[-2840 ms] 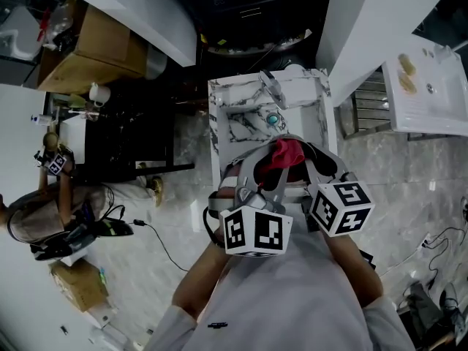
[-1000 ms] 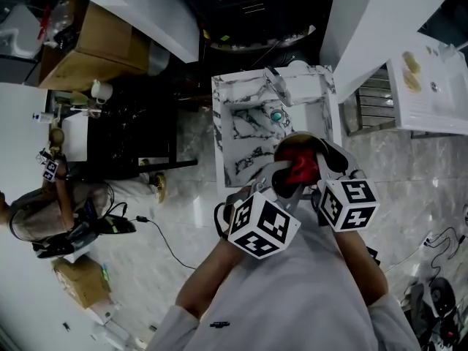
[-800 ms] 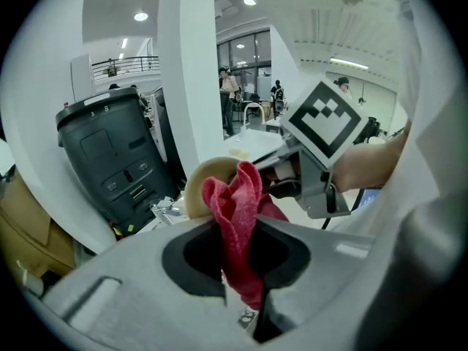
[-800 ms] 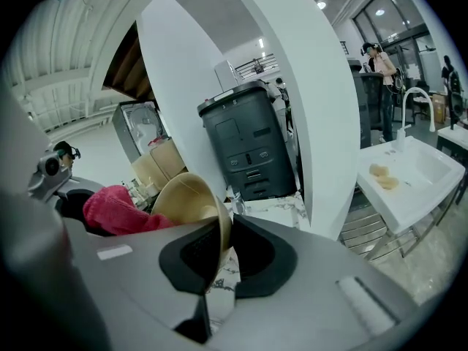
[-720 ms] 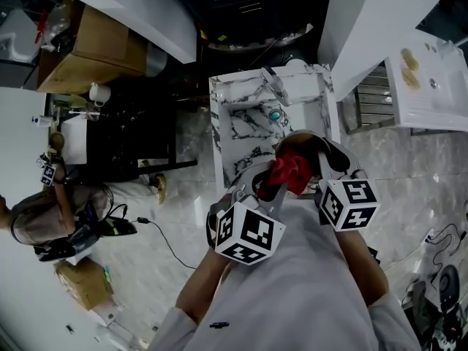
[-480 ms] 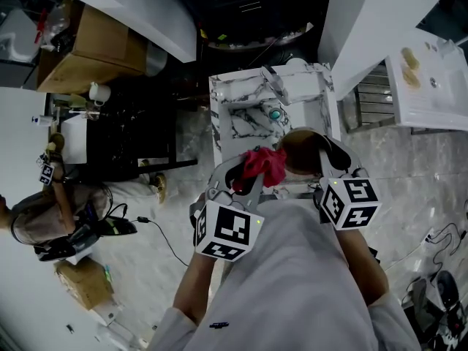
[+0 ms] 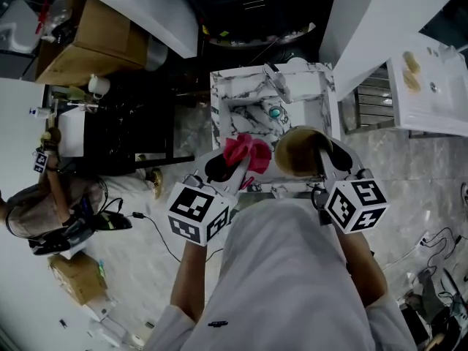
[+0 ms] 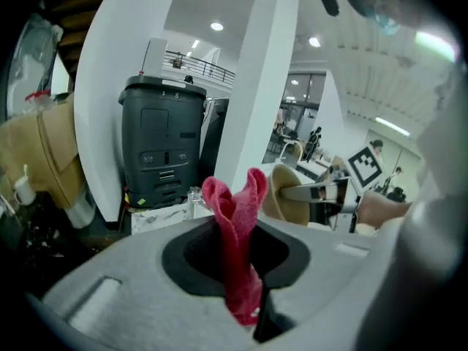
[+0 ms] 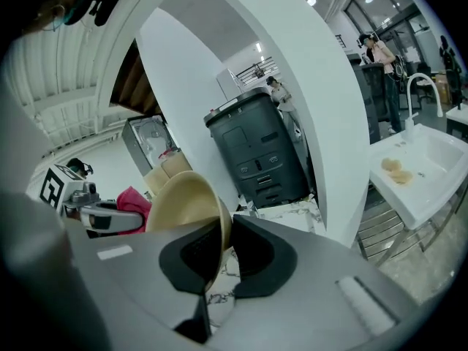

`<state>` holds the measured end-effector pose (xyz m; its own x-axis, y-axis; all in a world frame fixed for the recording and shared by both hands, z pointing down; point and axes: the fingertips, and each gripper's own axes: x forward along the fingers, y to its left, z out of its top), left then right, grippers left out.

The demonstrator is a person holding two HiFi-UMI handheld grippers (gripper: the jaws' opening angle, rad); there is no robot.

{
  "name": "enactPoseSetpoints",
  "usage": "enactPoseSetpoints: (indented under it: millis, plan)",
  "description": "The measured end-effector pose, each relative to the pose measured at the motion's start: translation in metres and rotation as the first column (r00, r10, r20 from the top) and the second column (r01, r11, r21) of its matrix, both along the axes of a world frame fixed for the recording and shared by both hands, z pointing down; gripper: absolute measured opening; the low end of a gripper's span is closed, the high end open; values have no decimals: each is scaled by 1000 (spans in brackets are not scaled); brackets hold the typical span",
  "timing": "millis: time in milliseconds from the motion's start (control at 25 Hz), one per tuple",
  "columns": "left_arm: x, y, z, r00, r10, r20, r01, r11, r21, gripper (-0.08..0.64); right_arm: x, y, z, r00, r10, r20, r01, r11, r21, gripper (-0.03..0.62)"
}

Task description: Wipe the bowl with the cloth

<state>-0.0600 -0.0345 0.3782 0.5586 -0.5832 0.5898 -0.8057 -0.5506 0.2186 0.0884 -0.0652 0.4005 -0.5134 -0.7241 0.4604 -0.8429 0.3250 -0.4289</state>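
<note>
– While both grippers are held up over the marble sink (image 7: 219, 115), where exactly is the bowl?
– The bowl (image 7: 298, 151) is in the right gripper (image 7: 322, 154). Its jaws are closed narrow on the rim, with one pad on each side of the thin wall. The bowl is beige and is held tilted, not level.
– And the cloth?
– The red cloth (image 7: 247, 152) is pinched between the jaws of the left gripper (image 7: 232, 165). In the left gripper view it rises from the pads as a folded bunch, and its upper end is free.
– Does the cloth touch the bowl?
– In the head view they are just beside each other, the cloth at the left and the bowl at the right. I cannot tell if they really touch. Each gripper view shows the other gripper close by, with its thing.
– What is under them?
– The near edge of the sink. The faucet (image 7: 274, 82) stands at the far side, well apart from both grippers.
– Anything else around?
– A person (image 7: 44, 210) sits at the left edge of the head view, far from the sink.
</note>
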Motion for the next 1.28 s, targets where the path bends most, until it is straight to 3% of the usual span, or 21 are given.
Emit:
enactPoseSetpoints:
  millis: [320,480,680,1000,1120,1280]
  plan:
    - [35,3,-20,969,24,-247,-20,1000,17,69,-19,-5,-2,996,-34,86,35,999,-20,23]
    - [34,-6,-33,931,13,-365,-4,1000,27,69,-24,-2,-1,989,-85,120,89,996,-23,23]
    - [32,-13,-45,907,24,-420,-9,999,38,69,-36,6,-7,973,-187,136,184,982,34,22]
    - [45,-12,-42,935,120,-334,-110,993,47,69,-48,19,-10,926,-355,-126,372,915,156,21]
    - [49,-9,-38,936,149,-320,-147,989,32,69,-52,23,-12,878,-409,-247,458,868,190,23]
    - [56,-4,-33,938,185,-293,-187,982,24,69,-61,31,-13,782,-477,-401,583,787,202,23]
